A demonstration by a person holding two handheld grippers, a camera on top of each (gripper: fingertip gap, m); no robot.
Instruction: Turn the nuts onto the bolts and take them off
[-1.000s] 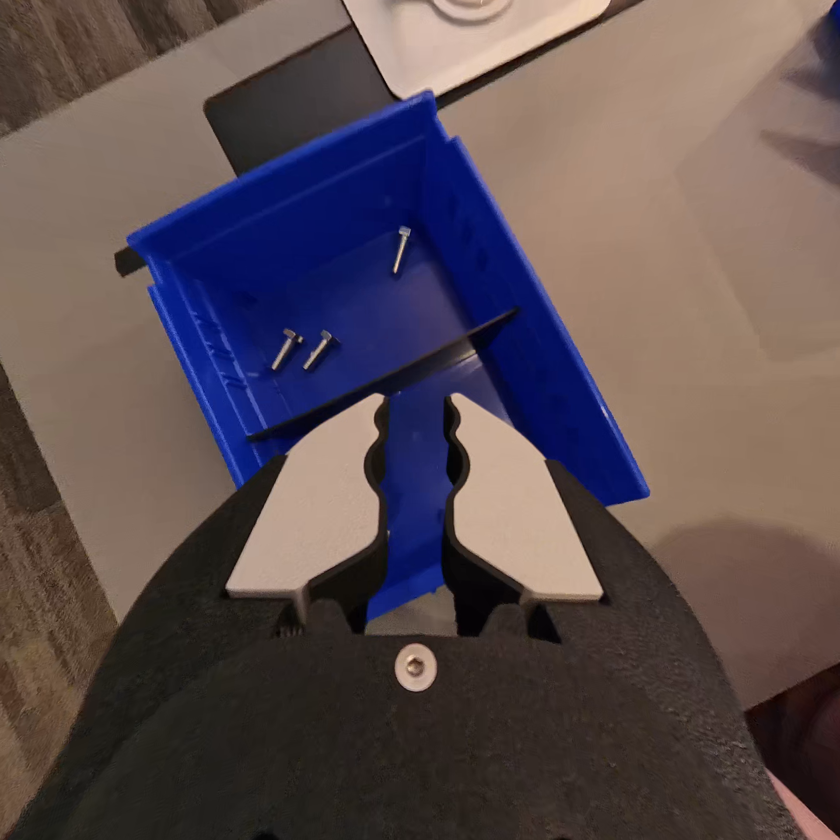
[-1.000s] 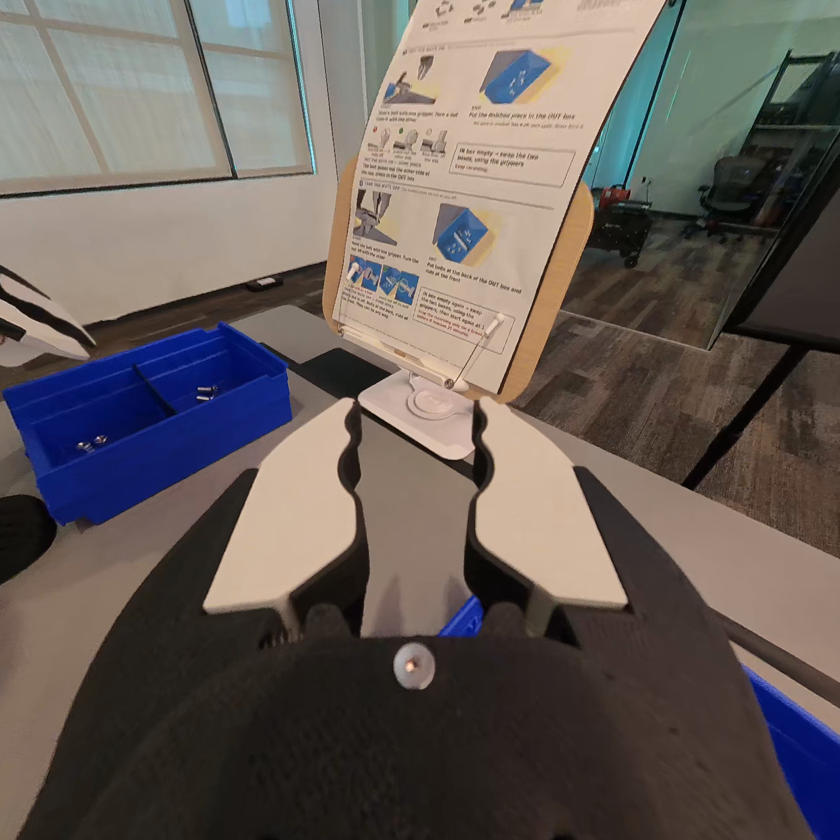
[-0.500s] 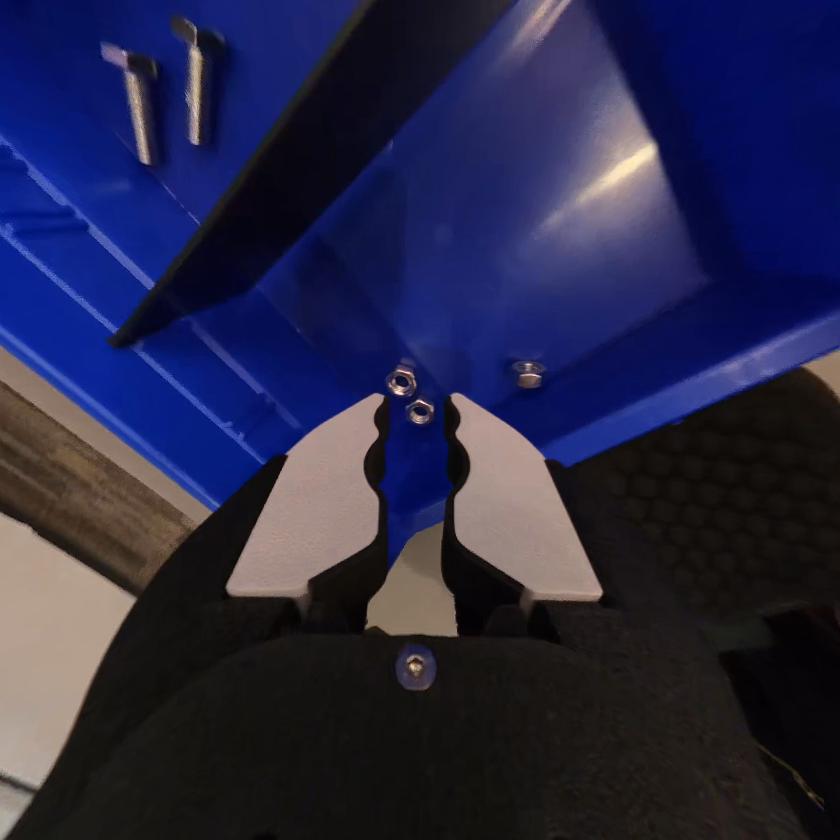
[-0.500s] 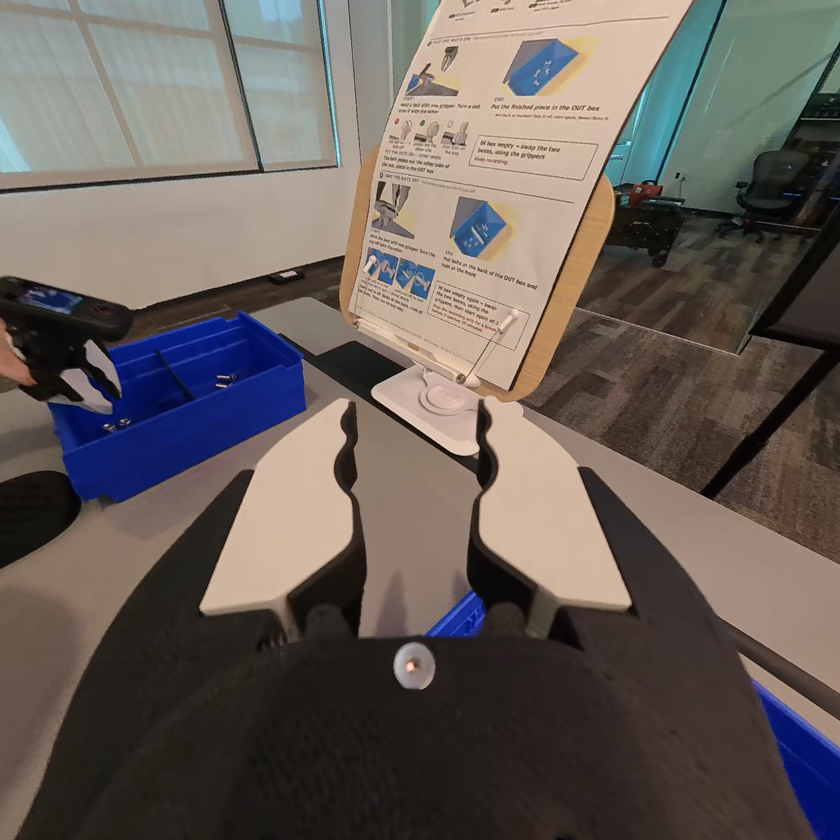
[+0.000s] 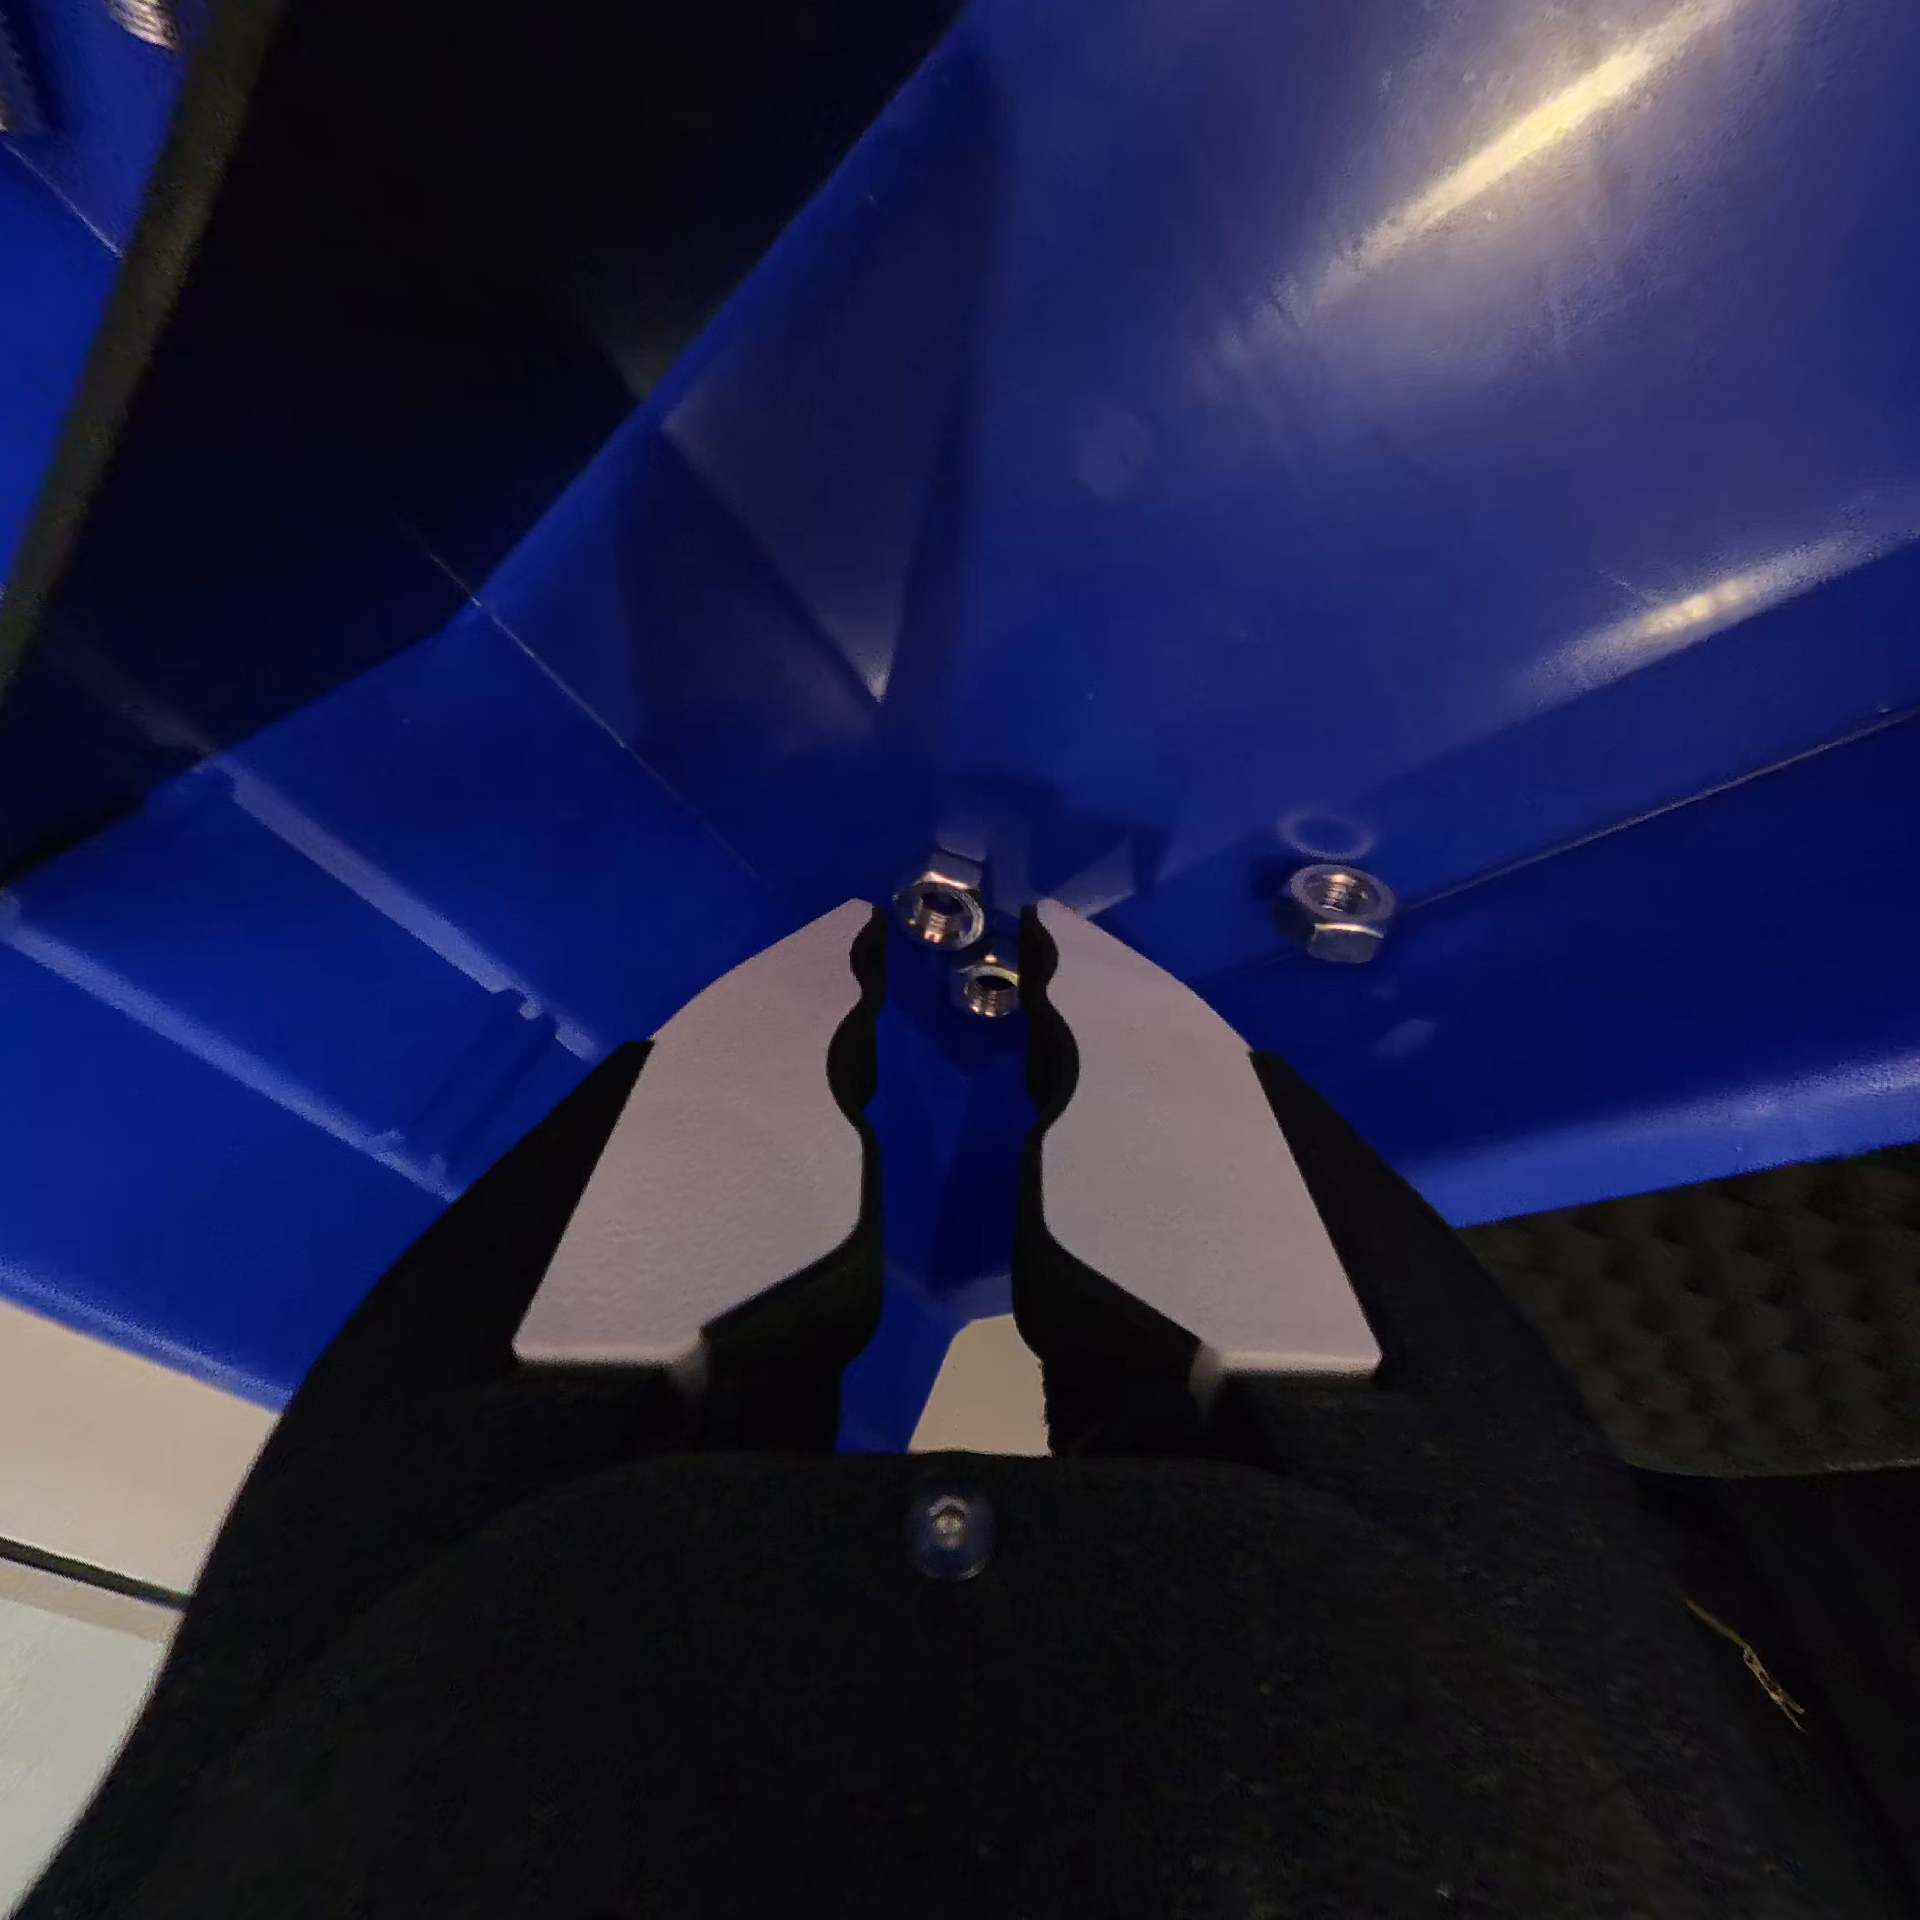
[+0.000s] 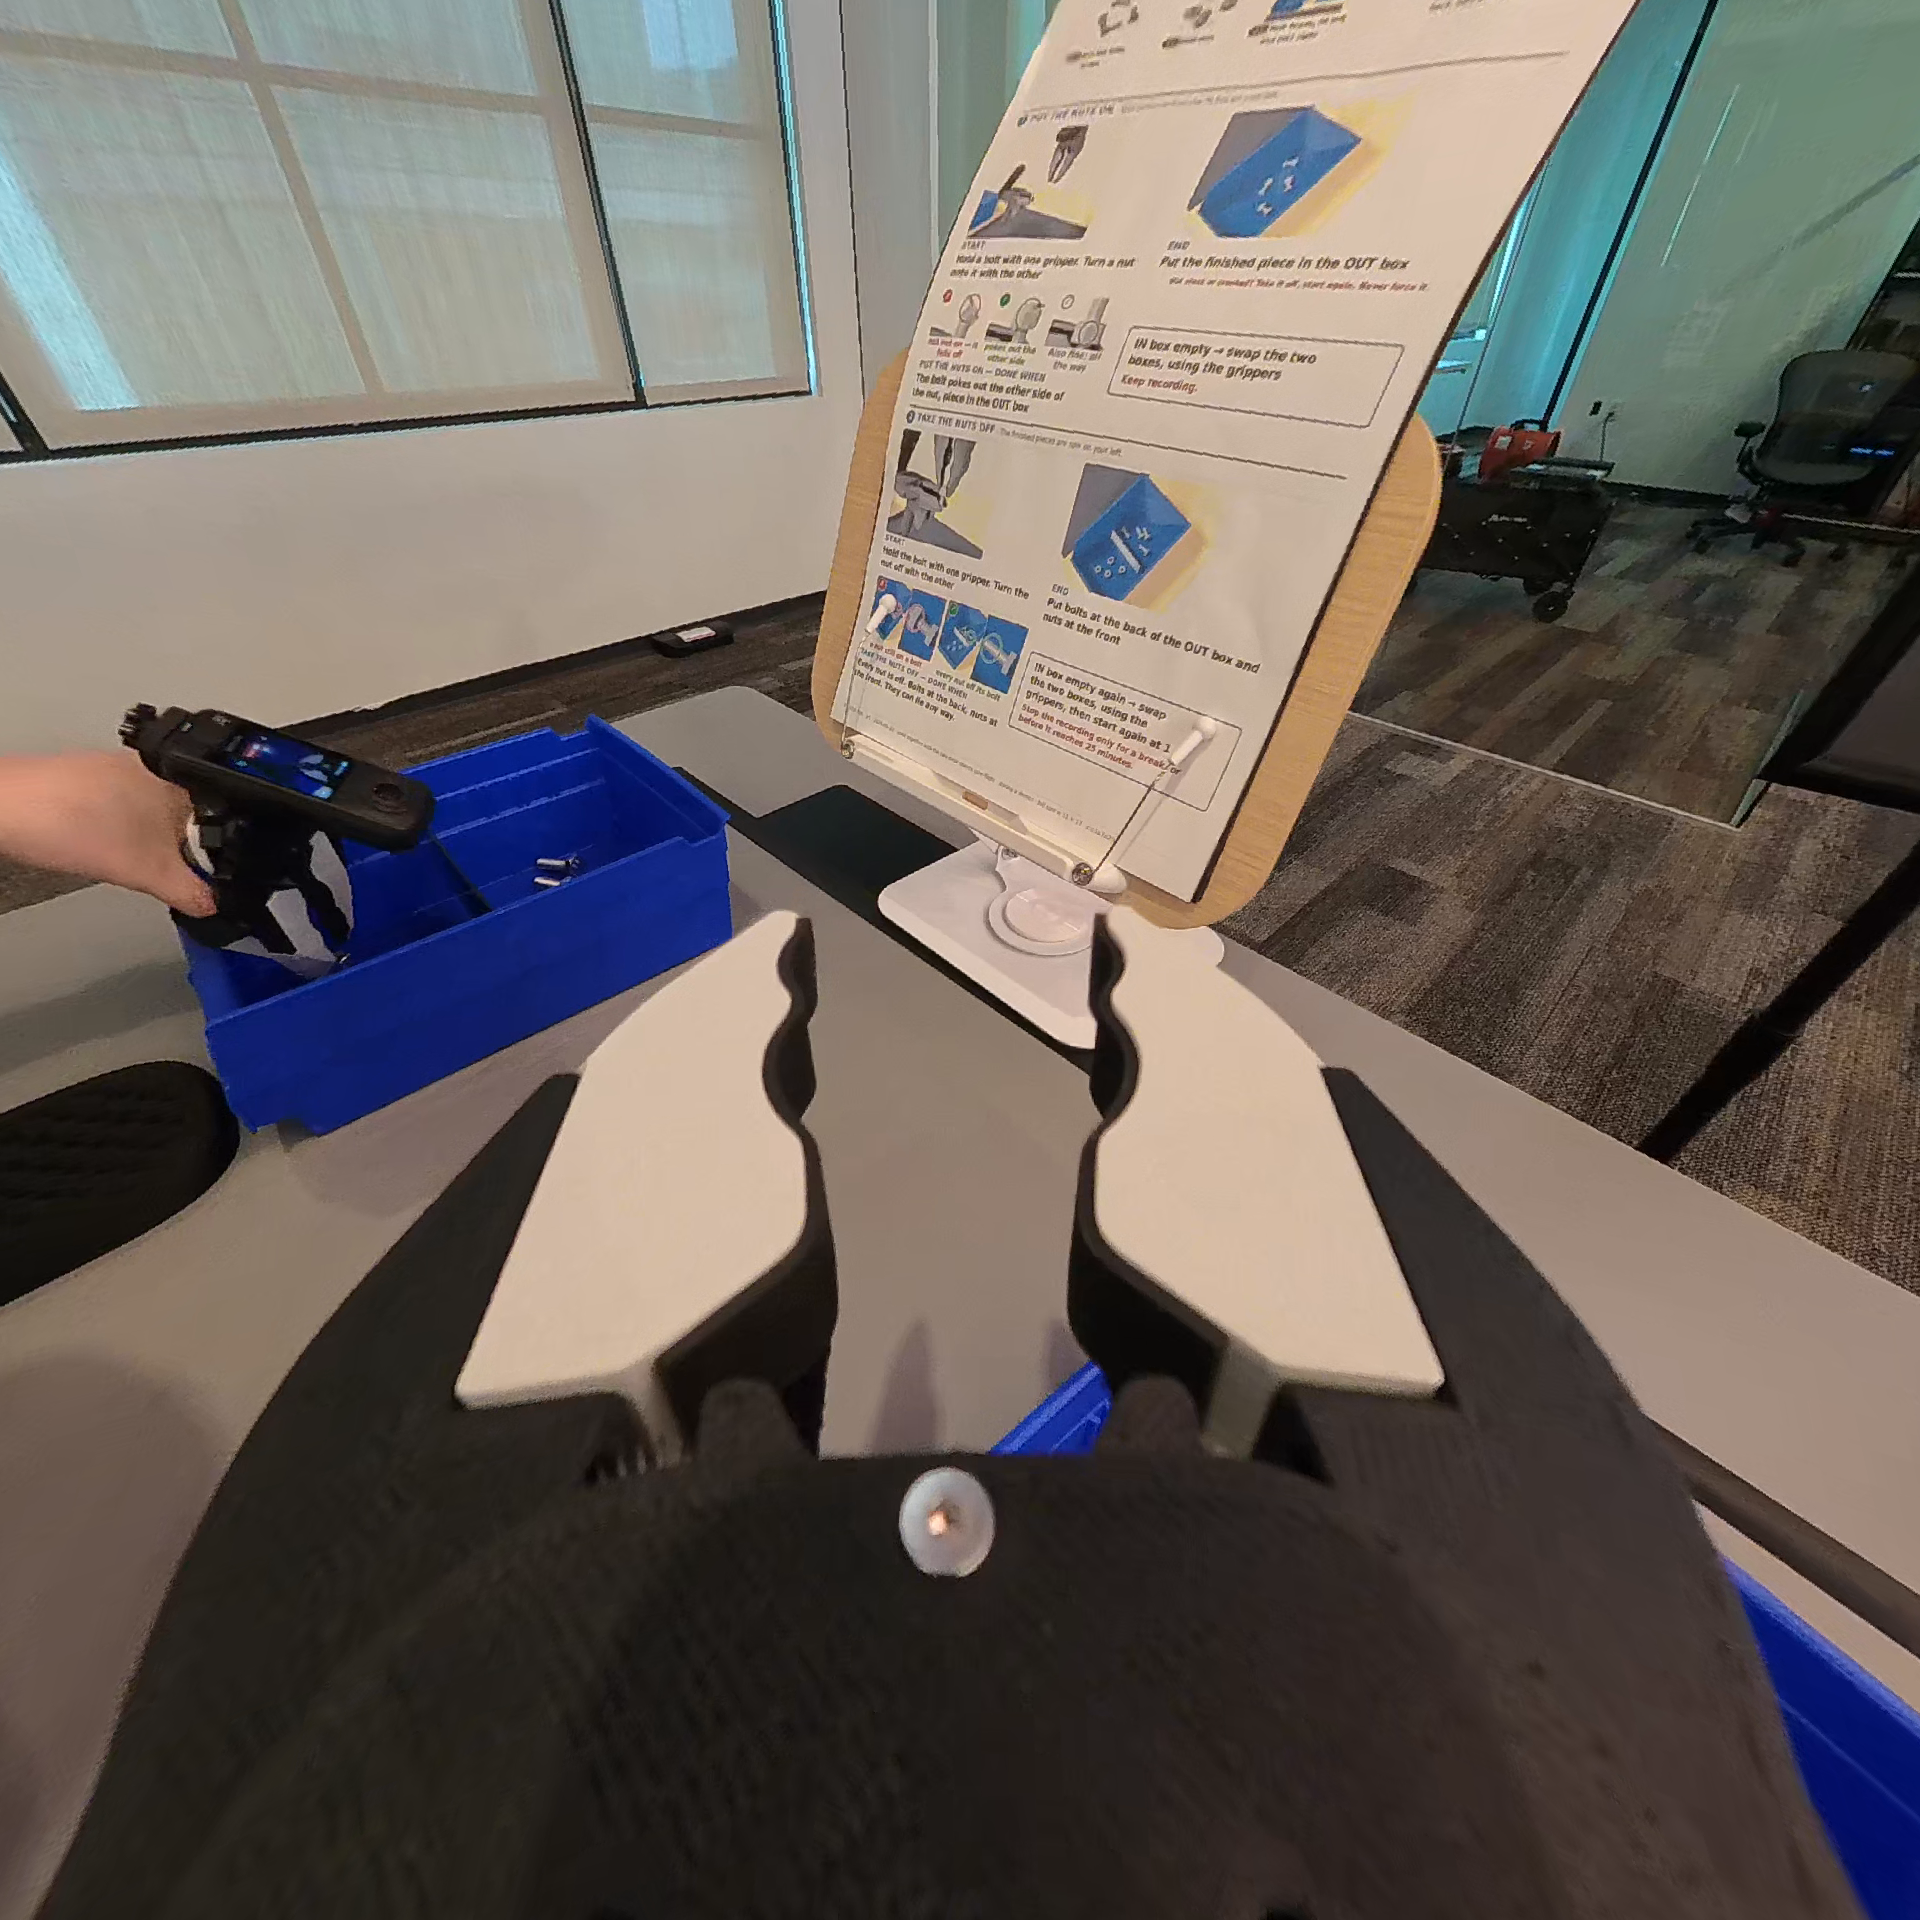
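Note:
My left gripper (image 5: 951,914) is open, low inside the front compartment of a blue bin (image 5: 1351,468). Two steel nuts lie at its fingertips: one (image 5: 940,912) just ahead of the left tip, one (image 5: 987,987) in the gap next to the right finger. A third nut (image 5: 1332,912) lies to the right by the bin wall. In the right wrist view the left gripper (image 6: 275,914) dips into the same bin (image 6: 468,935), where bolts (image 6: 556,868) lie behind a black divider. My right gripper (image 6: 945,966) is open and empty above the grey table (image 6: 935,1122).
An instruction sheet on a wooden stand (image 6: 1143,468) with a white base stands at the table's far side. A black foam pad (image 6: 94,1153) lies left of the bin. A second blue bin's edge (image 6: 1818,1714) shows under my right gripper. A hand (image 6: 94,821) holds the left gripper. One gripper's finger ends stand about 60 centimeters off the other's.
My left gripper has gone down into the bin's front compartment, and the nuts now sit at its fingertips. My right gripper has stayed open and shifted only slightly.

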